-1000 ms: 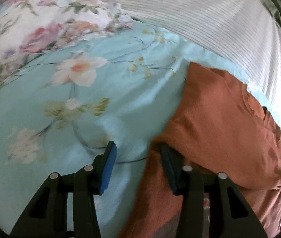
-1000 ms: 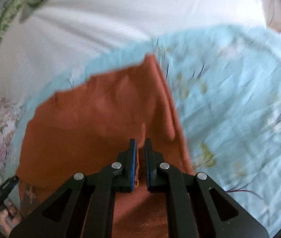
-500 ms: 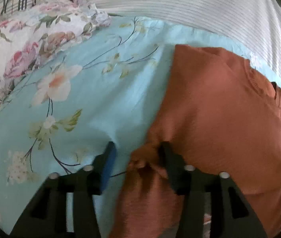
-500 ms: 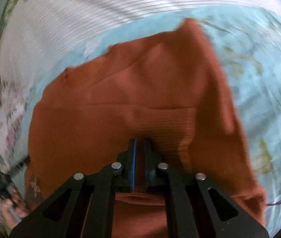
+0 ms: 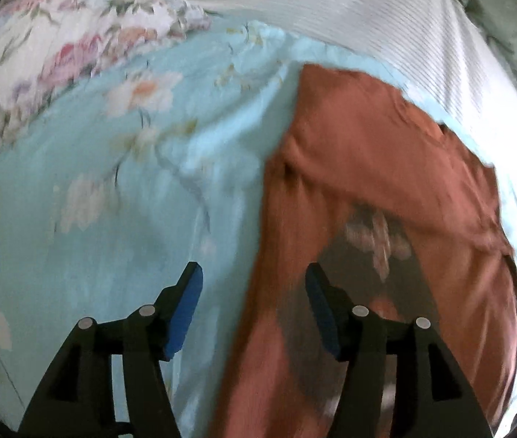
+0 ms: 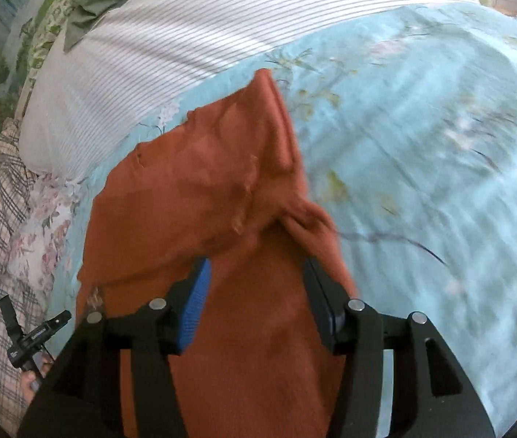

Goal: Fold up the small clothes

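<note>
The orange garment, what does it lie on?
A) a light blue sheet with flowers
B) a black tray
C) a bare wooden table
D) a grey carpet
A: the orange garment lies spread on the light blue sheet with flowers, which shows around it.

Bed covered by pale blue floral sheet (image 5: pixel 119 189). Rust-orange garment (image 6: pixel 192 189) lying rumpled on sheet, directly ahead of right claw (image 6: pixel 254 299). White striped pillow (image 6: pixel 170 47) beyond garment, at far edge. Pink-flowered bedding (image 5: pixel 87 33) ahead-left of left claw (image 5: pixel 253 304).
</note>
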{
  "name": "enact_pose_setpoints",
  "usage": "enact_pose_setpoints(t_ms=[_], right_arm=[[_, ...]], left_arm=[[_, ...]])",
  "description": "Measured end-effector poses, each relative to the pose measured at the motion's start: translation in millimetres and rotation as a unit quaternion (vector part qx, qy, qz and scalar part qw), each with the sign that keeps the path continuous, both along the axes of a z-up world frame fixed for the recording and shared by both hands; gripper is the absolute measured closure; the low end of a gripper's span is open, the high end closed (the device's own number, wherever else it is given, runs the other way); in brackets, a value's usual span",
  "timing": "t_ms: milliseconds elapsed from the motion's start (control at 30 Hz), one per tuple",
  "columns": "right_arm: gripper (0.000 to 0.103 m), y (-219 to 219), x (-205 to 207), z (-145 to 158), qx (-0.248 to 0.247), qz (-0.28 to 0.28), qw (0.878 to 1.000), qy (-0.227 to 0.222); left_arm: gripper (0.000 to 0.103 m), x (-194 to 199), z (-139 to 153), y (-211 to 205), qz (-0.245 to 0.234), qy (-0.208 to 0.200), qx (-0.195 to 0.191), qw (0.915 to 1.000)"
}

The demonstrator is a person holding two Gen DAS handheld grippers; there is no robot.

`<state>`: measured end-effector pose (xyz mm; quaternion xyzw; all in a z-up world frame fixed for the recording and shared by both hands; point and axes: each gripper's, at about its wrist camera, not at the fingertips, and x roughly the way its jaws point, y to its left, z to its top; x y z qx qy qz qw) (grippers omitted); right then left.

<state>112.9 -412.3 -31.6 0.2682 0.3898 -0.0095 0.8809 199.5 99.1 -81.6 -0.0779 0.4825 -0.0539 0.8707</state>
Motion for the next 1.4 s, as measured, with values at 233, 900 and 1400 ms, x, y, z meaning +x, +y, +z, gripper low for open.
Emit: enact_pose_setpoints(t_ms=[233, 900, 1400], right_arm=[[0.049, -11, -53, -21, 0.048, 0.019, 0.998, 0.018], [0.078, 40, -165, -46, 0.132, 0.16, 0.978, -0.012], [0.095, 28, -149, 18, 0.141, 0.159, 0.97, -0.121]], left_arm=[[0.037, -52, -19, 7, -0.064, 0.029, -0.023, 0.9973], [0.085, -155, -27, 22, -0.16, 0.023, -0.101, 0.9817], [0.098, -146, 47, 25, -0.11, -0.096, -0.177, 0.9733]])
